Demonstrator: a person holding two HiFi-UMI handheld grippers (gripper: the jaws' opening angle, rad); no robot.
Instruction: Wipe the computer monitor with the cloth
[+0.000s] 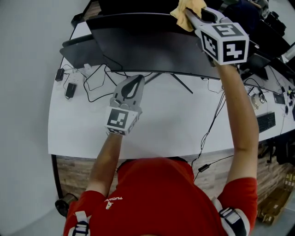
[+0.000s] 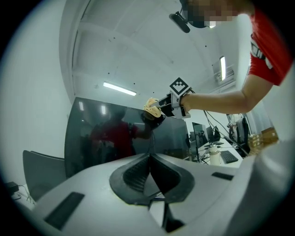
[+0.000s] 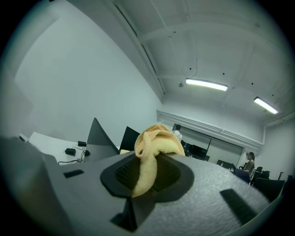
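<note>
Right gripper point(image 1: 192, 18), jaws clamped on a yellow cloth point(image 1: 185, 10), holds it at the top edge of the wide monitor point(image 1: 152, 50), whose screen stretches sideways and lies below the jaws. Left gripper point(image 1: 132, 87), jaws together and empty, hangs lower over the worktop point(image 1: 166, 129)

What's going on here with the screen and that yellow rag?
A person in a red shirt seems to be wiping a monitor. The right tongs pinch a yellow cloth and hold it at the monitor's top edge. The left tongs are shut on nothing and hang over the white desk in front of the monitor.
</note>
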